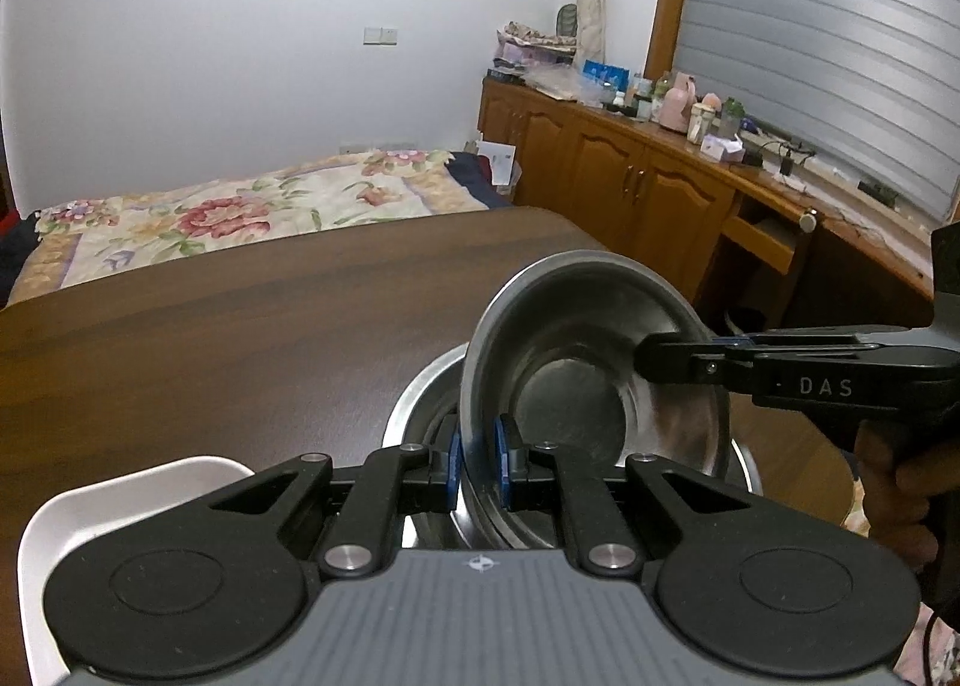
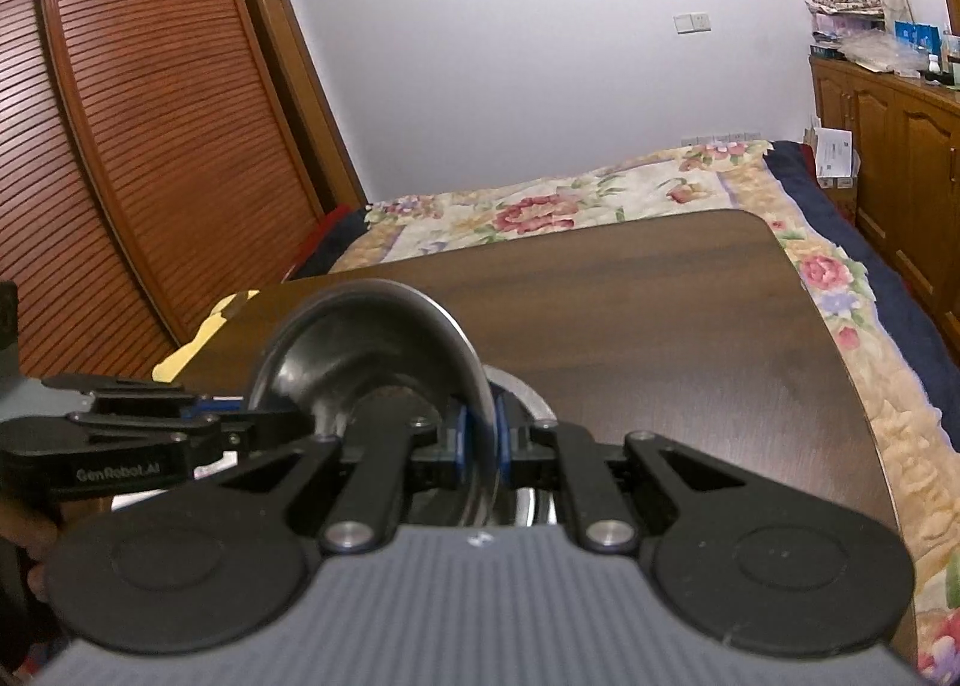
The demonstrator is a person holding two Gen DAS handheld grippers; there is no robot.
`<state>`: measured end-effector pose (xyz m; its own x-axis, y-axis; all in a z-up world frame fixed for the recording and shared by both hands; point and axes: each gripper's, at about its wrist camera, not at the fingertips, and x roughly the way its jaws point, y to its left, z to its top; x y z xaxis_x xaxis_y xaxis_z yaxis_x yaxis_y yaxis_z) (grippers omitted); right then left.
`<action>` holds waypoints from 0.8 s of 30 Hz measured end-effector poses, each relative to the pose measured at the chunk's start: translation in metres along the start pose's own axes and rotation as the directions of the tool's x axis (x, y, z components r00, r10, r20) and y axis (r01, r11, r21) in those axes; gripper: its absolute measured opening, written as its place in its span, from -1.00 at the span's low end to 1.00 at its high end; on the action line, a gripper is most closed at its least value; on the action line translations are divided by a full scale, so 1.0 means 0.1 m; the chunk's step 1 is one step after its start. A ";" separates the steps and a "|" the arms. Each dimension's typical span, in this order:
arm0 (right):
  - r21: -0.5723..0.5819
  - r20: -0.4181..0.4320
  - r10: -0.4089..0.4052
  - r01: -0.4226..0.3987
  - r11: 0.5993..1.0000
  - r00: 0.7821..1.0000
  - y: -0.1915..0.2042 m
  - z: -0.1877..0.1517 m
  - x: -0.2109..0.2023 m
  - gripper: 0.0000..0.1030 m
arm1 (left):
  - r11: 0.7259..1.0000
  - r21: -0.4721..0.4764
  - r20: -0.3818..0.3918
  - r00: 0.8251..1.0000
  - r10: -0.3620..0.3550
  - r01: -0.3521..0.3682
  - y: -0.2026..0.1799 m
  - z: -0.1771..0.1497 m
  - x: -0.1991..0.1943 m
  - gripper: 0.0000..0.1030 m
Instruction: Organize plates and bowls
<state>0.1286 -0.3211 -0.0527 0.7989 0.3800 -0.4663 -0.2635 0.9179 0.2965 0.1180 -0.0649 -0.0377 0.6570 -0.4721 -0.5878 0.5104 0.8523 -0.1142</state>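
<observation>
Steel bowl [image 1: 594,368] tilted, rim pinched by both — left hand-held gripper [image 1: 478,461], right hand-held gripper [image 2: 480,443]

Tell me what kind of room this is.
Most likely a bedroom in a home: a bed with a floral quilt lies past the dark wooden table, a louvered wooden wardrobe lines one wall, and wooden cabinets cluttered with bottles run under the window.

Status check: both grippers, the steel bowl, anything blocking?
Left gripper and right gripper both shut on steel bowl rim. Bowl tilted above larger bowl. Nothing blocking.
</observation>
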 end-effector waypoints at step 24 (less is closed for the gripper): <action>-0.152 0.038 -0.066 0.071 0.986 0.997 0.08 -0.17 0.06 -0.75 | 0.995 0.052 0.010 0.996 0.086 -0.086 -0.07 -0.16 0.14 -0.68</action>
<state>0.1217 -0.3098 -0.0673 0.8344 0.3142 -0.4529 -0.2853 0.9492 0.1329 0.1150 -0.0746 -0.0577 0.7040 -0.3996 -0.5872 0.4799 0.8771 -0.0215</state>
